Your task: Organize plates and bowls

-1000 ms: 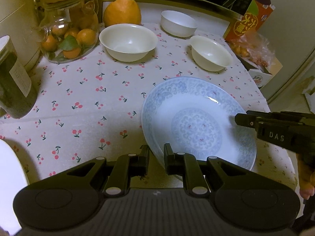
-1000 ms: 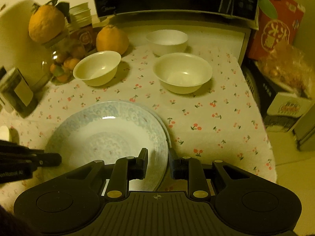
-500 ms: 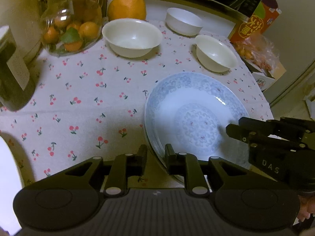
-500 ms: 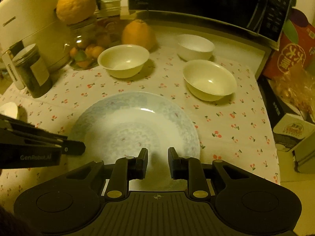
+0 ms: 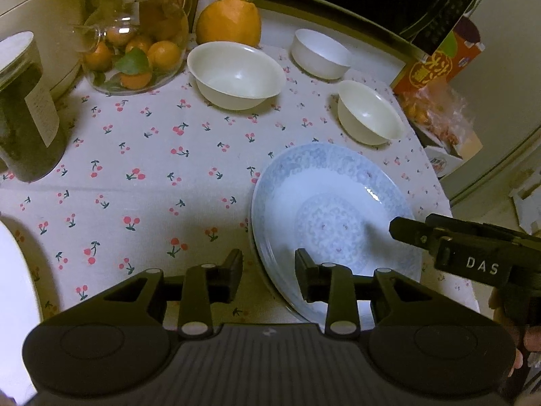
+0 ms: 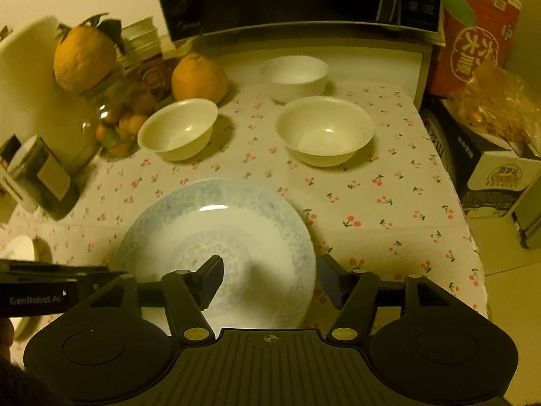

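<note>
- Plates [image 5: 331, 216] sit stacked near my front edge of the table [image 5: 142, 176], toward its right side; I see a second rim under the top one on the left.
- At the table's left edge I have a dark jar [image 5: 23, 111]; behind it, in the back left corner, a glass jar [image 5: 135, 50] of small oranges.
- My left gripper [image 5: 268, 277] has just been opening: its jaws stand apart and straddle the left rim of the plates, one finger outside on the cloth, the other over the plate, neither pressing.
- Behind the plates I count three bowls: a wide one [image 5: 236, 74] left of centre, a small white one [image 5: 319, 54] at the back edge, and a cream one [image 5: 368, 116] toward the right edge.
- A big orange [image 5: 230, 20] rests at the back edge, just behind the wide bowl.
- My right gripper [image 6: 270, 280] has just been opening too: its jaws are wide, bracketing the plates' right rim without touching it.
- Off the right edge I see a red carton [image 6: 473, 40].
</note>
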`<state>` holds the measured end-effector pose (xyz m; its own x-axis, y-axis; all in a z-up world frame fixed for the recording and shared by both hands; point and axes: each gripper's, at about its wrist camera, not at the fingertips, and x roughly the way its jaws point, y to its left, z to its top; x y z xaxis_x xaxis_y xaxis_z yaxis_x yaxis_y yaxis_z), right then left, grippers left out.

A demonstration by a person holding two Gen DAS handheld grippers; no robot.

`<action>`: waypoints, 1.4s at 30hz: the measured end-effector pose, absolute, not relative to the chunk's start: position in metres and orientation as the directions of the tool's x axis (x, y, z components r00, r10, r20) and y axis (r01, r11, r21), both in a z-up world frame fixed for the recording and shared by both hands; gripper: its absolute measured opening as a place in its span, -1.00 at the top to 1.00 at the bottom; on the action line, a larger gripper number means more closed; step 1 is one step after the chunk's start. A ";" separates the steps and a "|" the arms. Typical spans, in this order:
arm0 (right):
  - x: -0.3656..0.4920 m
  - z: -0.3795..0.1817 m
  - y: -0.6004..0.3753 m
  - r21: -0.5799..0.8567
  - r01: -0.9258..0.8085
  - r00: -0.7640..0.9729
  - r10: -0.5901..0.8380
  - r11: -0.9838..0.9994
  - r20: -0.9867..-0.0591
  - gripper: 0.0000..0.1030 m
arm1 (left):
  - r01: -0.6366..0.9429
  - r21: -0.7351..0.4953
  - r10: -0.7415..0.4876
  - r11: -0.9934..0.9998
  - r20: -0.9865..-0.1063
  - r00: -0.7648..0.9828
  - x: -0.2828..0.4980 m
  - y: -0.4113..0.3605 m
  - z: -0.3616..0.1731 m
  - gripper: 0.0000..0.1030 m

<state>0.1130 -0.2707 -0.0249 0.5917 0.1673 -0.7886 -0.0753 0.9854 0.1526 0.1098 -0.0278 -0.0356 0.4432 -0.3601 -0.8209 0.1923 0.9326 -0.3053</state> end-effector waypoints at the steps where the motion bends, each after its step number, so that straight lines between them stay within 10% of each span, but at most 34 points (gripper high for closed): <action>1: 0.113 -0.024 -0.272 0.160 -0.070 0.592 0.170 0.985 -0.788 -0.22 | 0.191 -0.307 -0.361 0.932 -0.820 0.445 0.110 -0.027 -0.035 0.40; 19: 0.109 -0.015 -0.235 0.162 -0.148 0.593 0.219 0.976 -0.775 -0.60 | 0.251 -0.213 -0.317 0.944 -0.793 0.521 0.091 0.011 -0.015 -0.76; 38: 0.098 -0.011 -0.153 0.165 -0.298 0.562 0.313 0.940 -0.765 -0.62 | 0.220 -0.062 -0.182 0.974 -0.792 0.583 0.069 0.093 -0.017 -0.98; 42: 0.093 -0.012 -0.134 0.176 -0.329 0.555 0.341 0.928 -0.759 -0.91 | 0.179 -0.058 -0.154 0.982 -0.794 0.589 0.069 0.114 -0.019 -0.98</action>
<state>0.0926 -0.1339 -0.0116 0.5548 0.3409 -0.7590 -0.3291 0.9277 0.1761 0.0690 0.1138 -0.0194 0.5885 -0.1538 -0.7937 0.1790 0.9822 -0.0576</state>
